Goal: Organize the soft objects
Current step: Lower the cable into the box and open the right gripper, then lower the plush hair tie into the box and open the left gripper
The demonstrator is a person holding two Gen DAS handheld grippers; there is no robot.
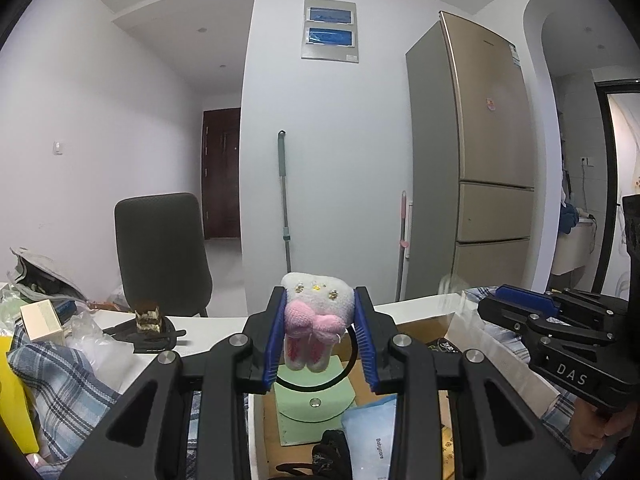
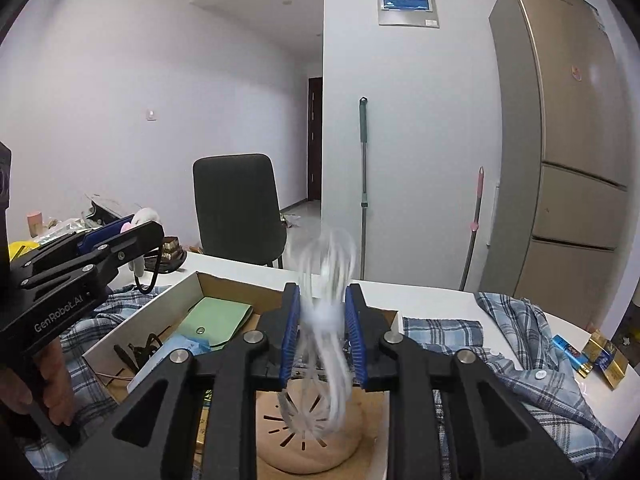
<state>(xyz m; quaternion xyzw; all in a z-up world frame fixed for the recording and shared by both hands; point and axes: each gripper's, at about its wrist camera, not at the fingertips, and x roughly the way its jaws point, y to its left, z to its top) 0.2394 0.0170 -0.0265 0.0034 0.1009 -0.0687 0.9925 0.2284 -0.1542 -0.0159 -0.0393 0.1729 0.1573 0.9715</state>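
We see two hand-held grippers raised over an open cardboard box on a white table draped with a blue plaid shirt. The left gripper is clamped on a small white knitted toy with a pink bow, its blue pads pressing both sides and holding it in the air above the box, over a green pouch lying inside; a black loop hangs from the toy. The right gripper is closed on a blurred bundle of clear, whitish plastic, held above a round tan disc with slots at the box's near end. In the right wrist view the box also holds a pale blue packet beside the green pouch. A slice of layered cake on a dark plate sits near the table's far edge, in front of a black chair. Blue and gold packets lie at the table's right edge, and a tall fridge stands behind.
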